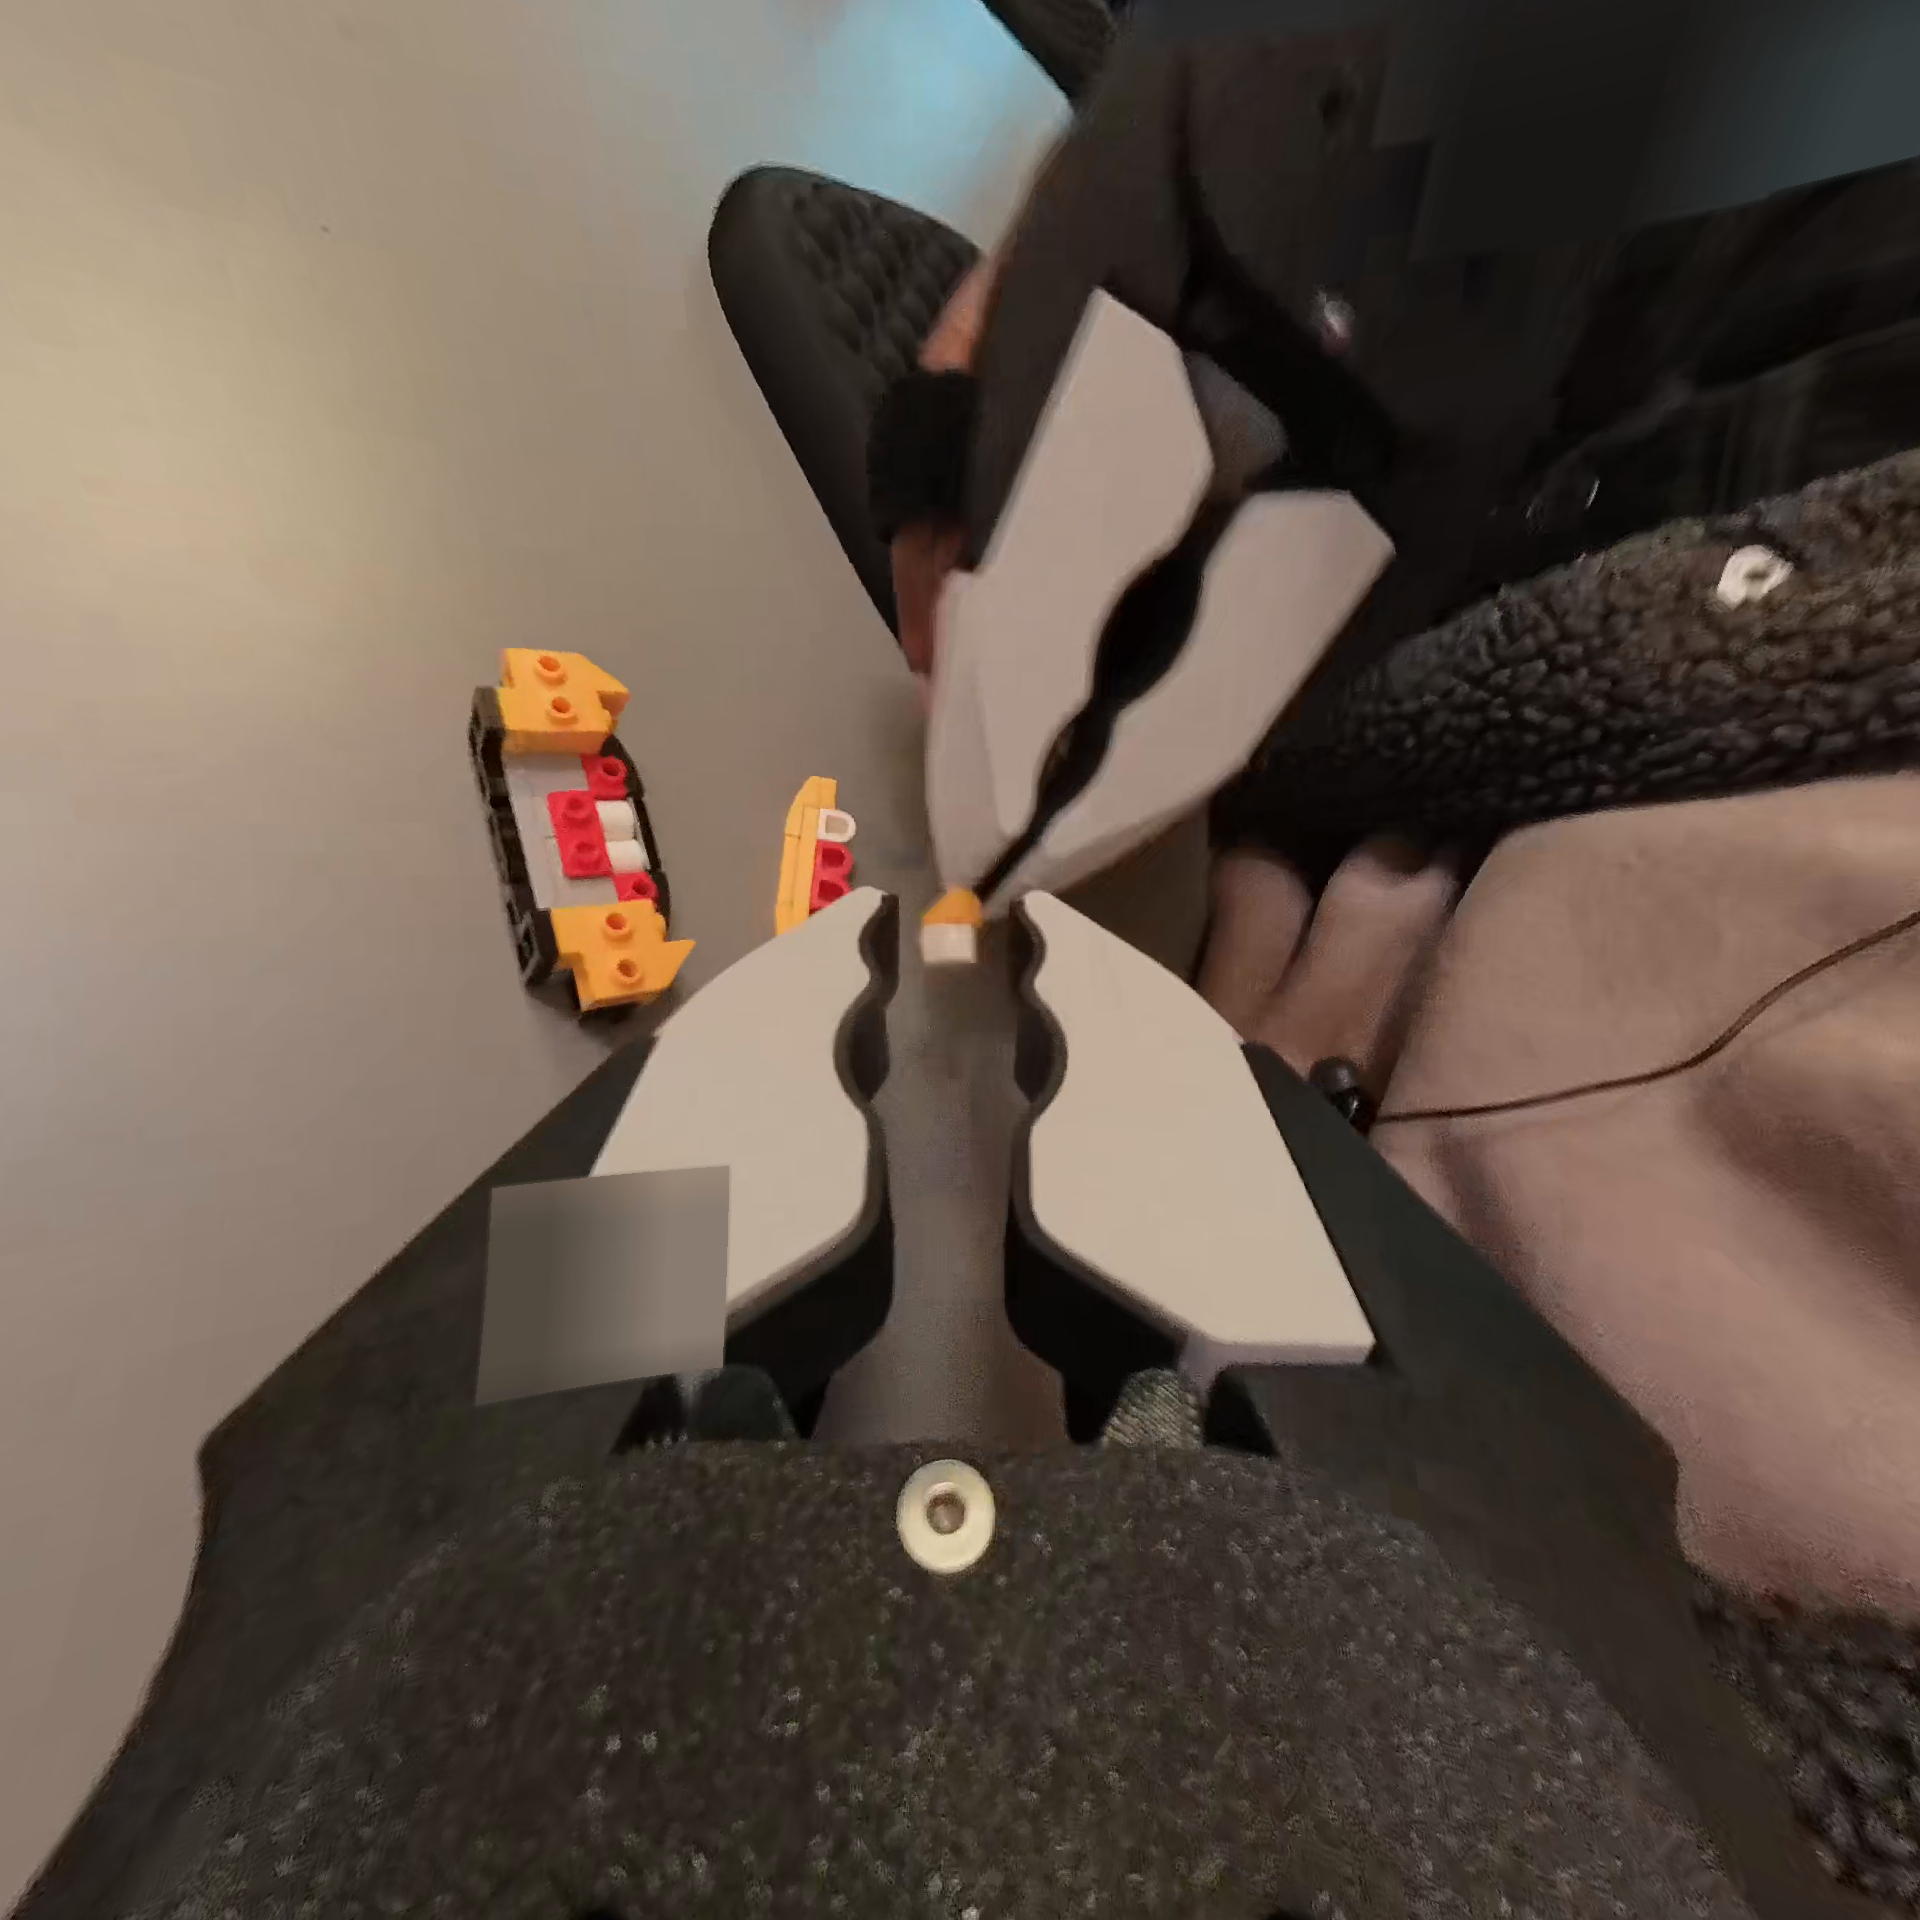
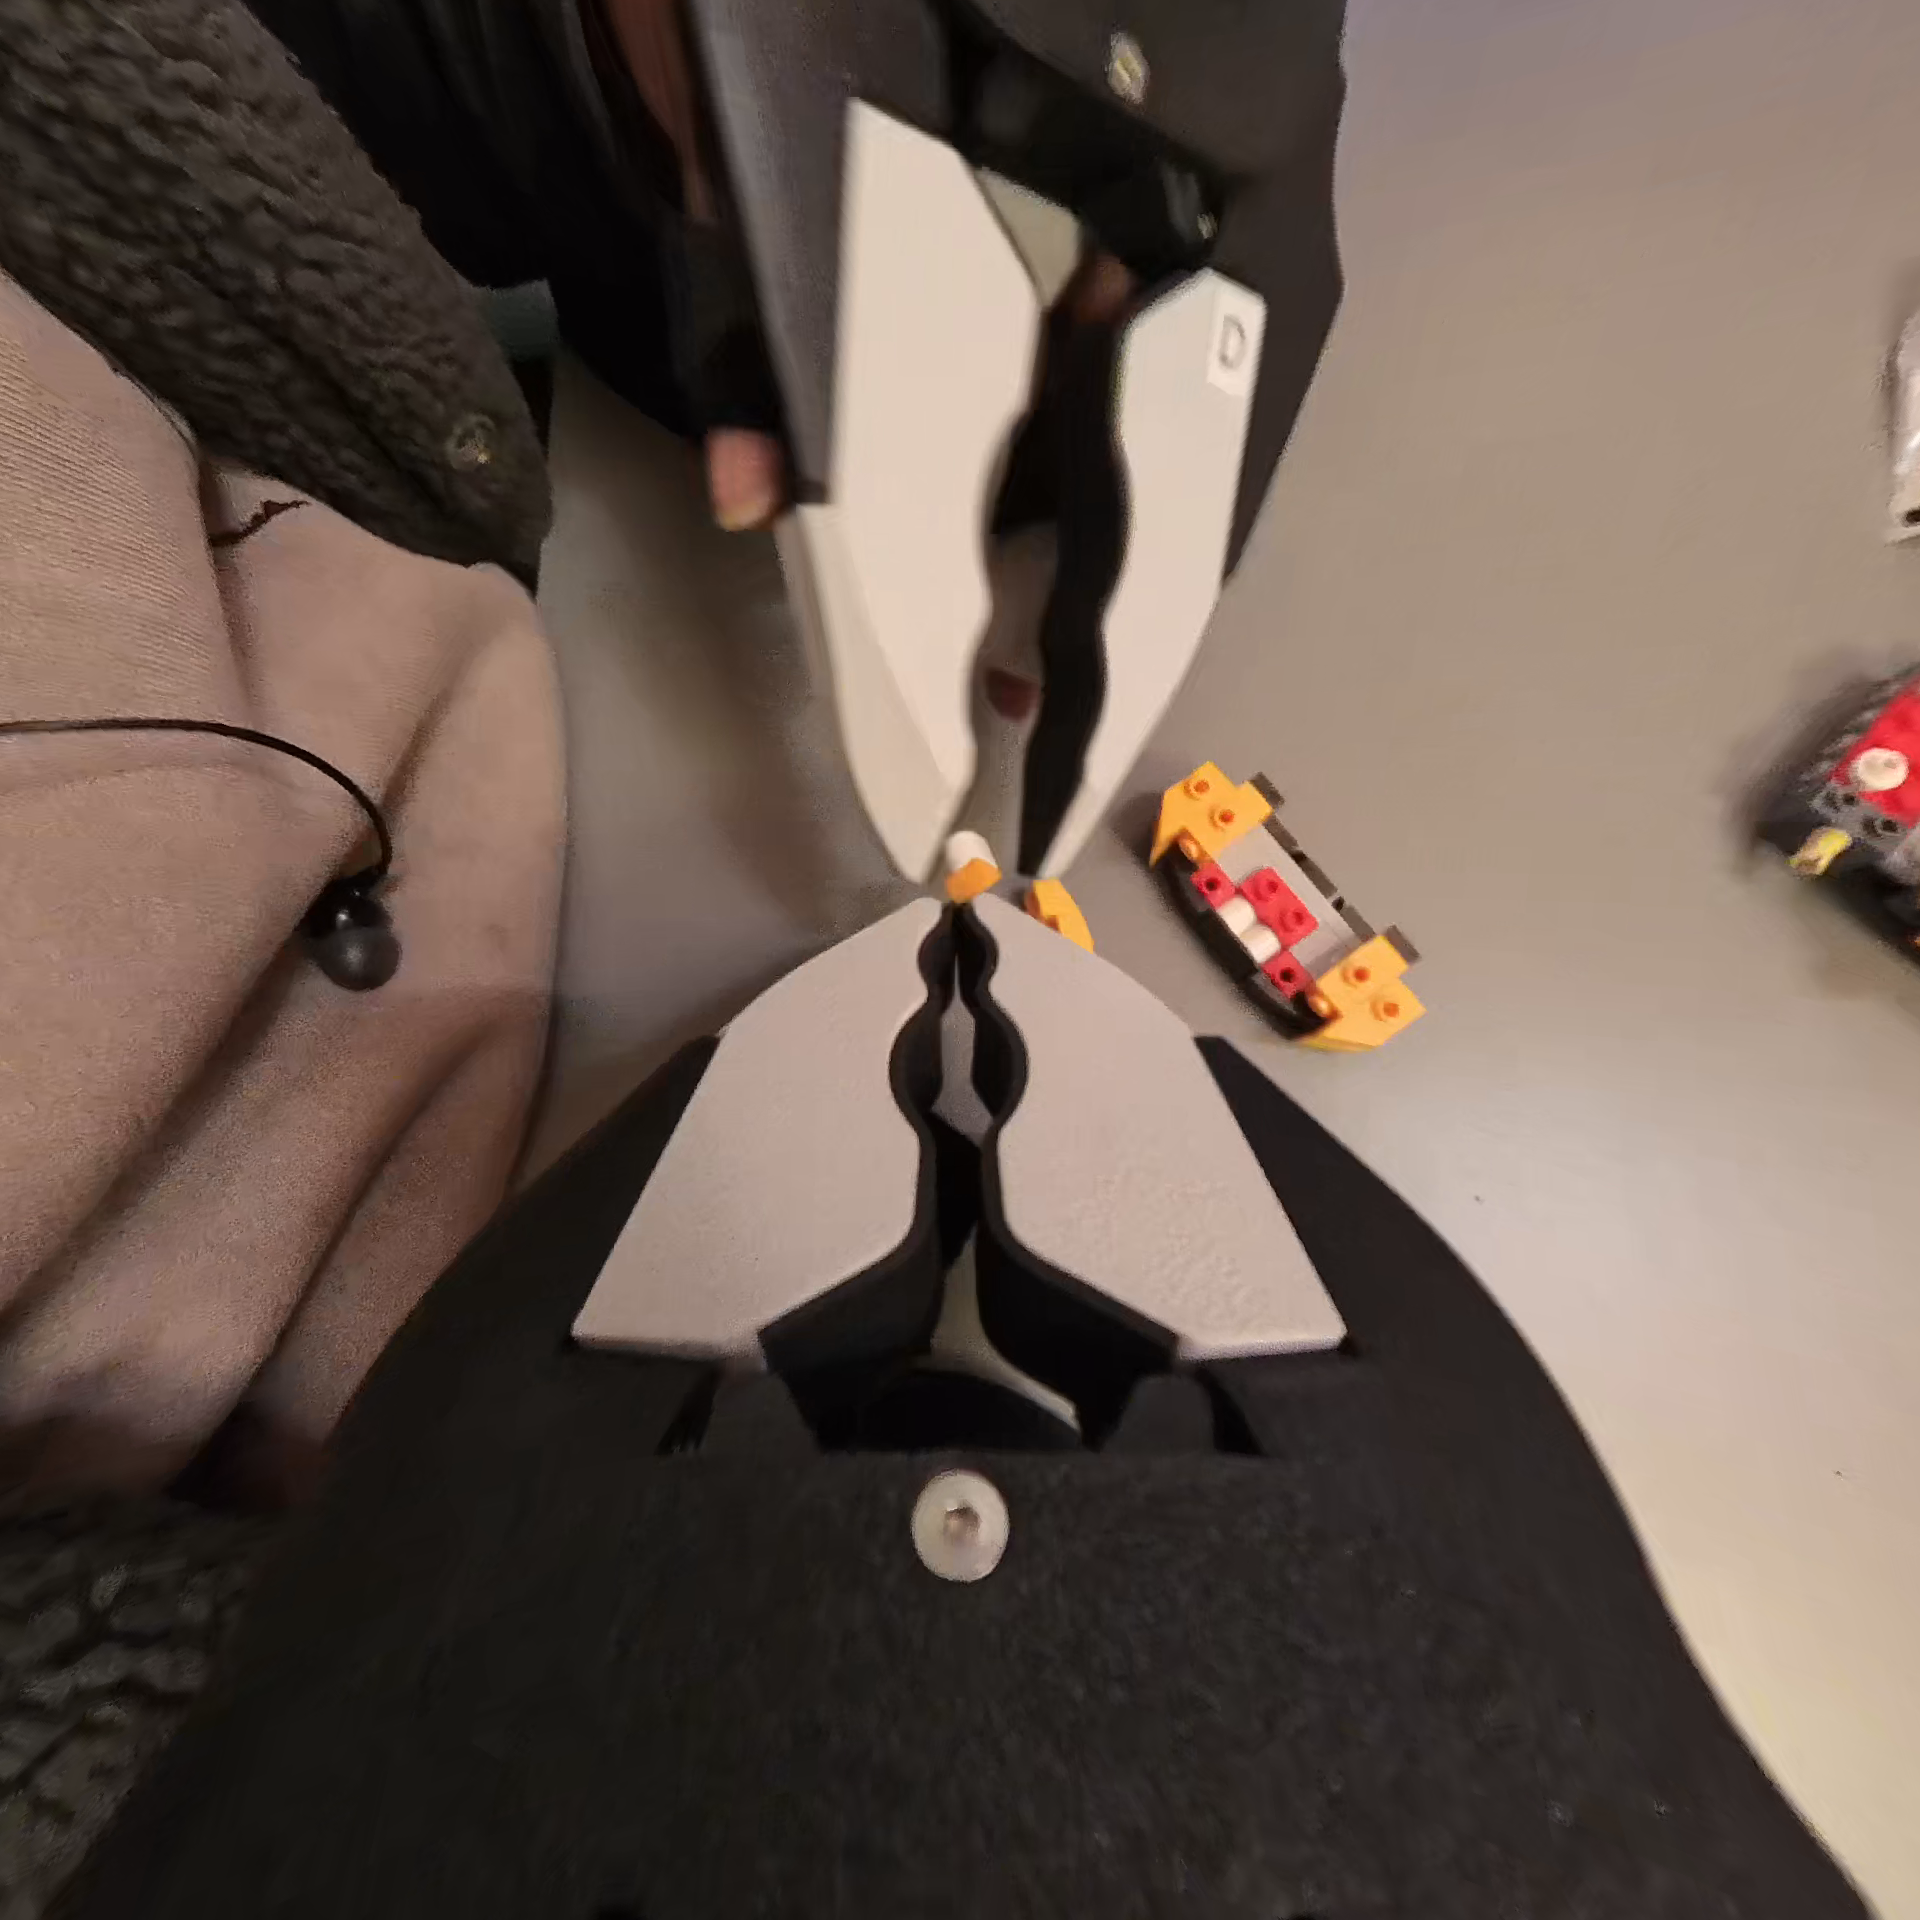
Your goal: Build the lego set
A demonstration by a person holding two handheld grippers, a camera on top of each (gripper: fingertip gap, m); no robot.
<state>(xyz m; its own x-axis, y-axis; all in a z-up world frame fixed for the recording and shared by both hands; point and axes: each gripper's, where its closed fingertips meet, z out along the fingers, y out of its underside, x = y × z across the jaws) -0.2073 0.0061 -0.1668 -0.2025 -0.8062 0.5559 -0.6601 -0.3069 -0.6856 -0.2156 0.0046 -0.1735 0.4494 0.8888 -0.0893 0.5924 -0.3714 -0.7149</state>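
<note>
— Orange and white, that small piece: who has it?

— The right hand-held gripper. Its fingers are clenched on the orange end, so the white end sticks out past the tips, up in the air above the desk.

— And the left hand-held gripper?

— Released, jaws parted, with the piece sitting in the gap between its tips (whether either tip touches it, I cannot tell; the frame is smeared there). The two tools meet nose to nose.

— Where is the rest of the set?

— On the desk beside them lies the larger build: a black curved frame, grey floor, red and white bricks in the middle, an orange studded block at each end. Between it and the tips stands a smaller orange and red sub-assembly. Farther off in the right wrist view, at the frame edge, lies a blurred dark pile of pieces with red in it.

— Anything else?

— A person's beige top and a dark fleece sleeve close behind.
</note>
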